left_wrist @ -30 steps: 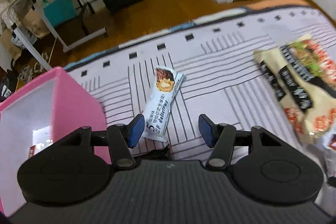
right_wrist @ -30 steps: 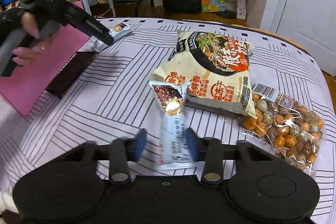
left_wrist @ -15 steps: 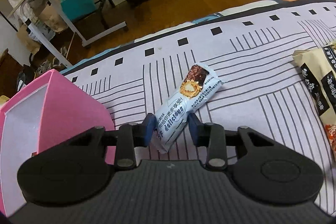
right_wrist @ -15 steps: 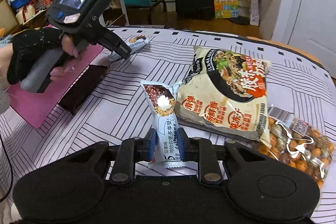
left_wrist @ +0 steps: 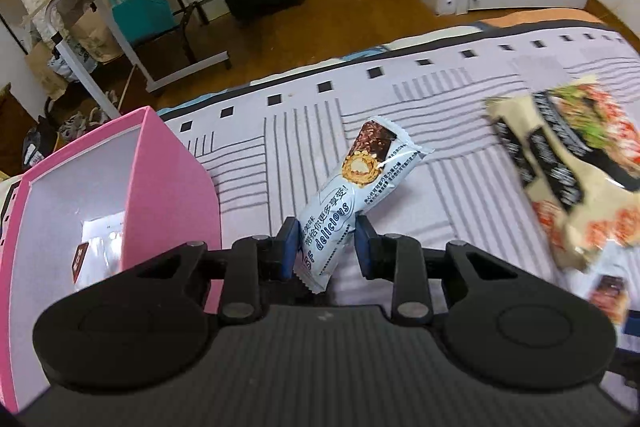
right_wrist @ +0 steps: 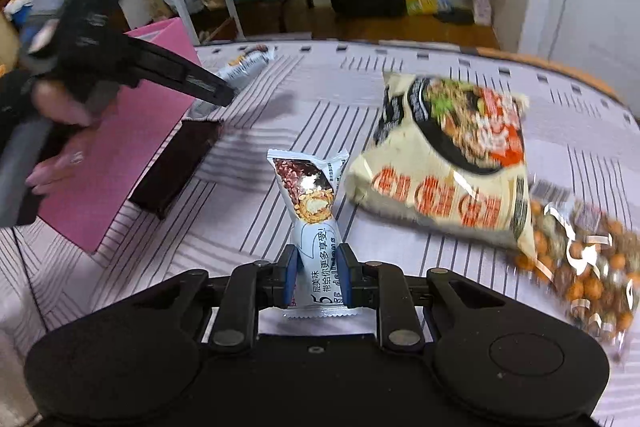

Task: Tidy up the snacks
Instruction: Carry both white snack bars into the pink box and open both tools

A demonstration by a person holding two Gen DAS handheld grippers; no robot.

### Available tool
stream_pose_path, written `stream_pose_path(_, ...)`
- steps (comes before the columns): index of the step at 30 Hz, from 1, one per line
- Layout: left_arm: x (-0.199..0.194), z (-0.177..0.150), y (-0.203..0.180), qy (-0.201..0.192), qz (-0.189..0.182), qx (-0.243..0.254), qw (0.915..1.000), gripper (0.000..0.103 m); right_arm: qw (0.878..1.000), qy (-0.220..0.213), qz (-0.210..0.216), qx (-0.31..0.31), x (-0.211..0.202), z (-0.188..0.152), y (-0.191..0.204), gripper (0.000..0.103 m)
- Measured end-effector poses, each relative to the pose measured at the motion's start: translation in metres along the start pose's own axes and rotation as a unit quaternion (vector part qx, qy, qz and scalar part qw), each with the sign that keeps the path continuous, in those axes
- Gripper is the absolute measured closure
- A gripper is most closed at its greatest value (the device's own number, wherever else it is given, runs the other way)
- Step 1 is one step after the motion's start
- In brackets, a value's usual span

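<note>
Two light blue snack bars are held at once, one in each gripper, above a bed cover with a grey line pattern (right_wrist: 248, 235). The left gripper (left_wrist: 325, 243) is closing on its snack bar (left_wrist: 352, 187), whose lower end is already squeezed between the blue pads while the upper end slants away over the cover. The right gripper (right_wrist: 317, 277) is clenched on the second snack bar (right_wrist: 314, 223), which stands nearly upright from the jaws. Each wrapper is judged to be thin, crinkly film around a small stiff bar: light, somewhat slippery, and likely to swing or twist if pinched only by the flat sealed end. A firmer hold would be had across the filled middle, where the bar itself resists the pads, though hard pressure could crack the filling. On the left bar the word "delicious" and a large "5" can be read beside Chinese characters; the same "5" and characters are seen on the right bar. A pink box (left_wrist: 160, 187) stands open just beside the left gripper and is taken to be the place for the snacks. A noodle packet (right_wrist: 448, 163) and a bag of coated nuts (right_wrist: 588, 267) lie on the cover, their print too blurred to be read.
</note>
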State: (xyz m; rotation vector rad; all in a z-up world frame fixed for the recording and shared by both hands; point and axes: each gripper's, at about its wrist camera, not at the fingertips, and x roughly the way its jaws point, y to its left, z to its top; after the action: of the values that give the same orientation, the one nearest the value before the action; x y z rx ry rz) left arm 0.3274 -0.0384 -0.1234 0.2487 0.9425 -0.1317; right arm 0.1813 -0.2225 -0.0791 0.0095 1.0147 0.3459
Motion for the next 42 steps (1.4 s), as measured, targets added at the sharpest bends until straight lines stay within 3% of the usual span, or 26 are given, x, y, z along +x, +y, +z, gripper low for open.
stream_pose_path(10,-0.056,-0.034,-0.001,0.015,-0.097,0.000,0.9952,0.074,0.999,0.018,0.021,0.017,-0.023,-0.010,0.019,0.078)
stream_pose_path(15,-0.077,-0.058,0.001,0.022,-0.116,0.010,0.9929,0.074,0.999,0.021,0.026,0.008,-0.039,-0.022,0.031,0.078)
stream_pose_path(24,-0.119,-0.096,0.013,0.021,-0.129,0.013,0.9914,0.074,0.998,0.032,0.032,-0.032,-0.067,-0.030,0.052,0.078)
stream_pose_path(33,-0.170,-0.116,0.040,0.003,-0.133,-0.003,0.9911,0.074,0.994,0.032,0.063,-0.083,-0.098,-0.024,0.084,0.078)
stream_pose_path(38,-0.195,-0.123,0.065,-0.026,-0.130,-0.033,0.9907,0.074,0.990,0.007,0.089,-0.105,-0.100,-0.016,0.109,0.078)
stream_pose_path(42,-0.200,-0.130,0.091,-0.041,-0.108,-0.086,0.9896,0.074,0.987,-0.014,0.124,-0.103,-0.090,-0.005,0.129,0.078)
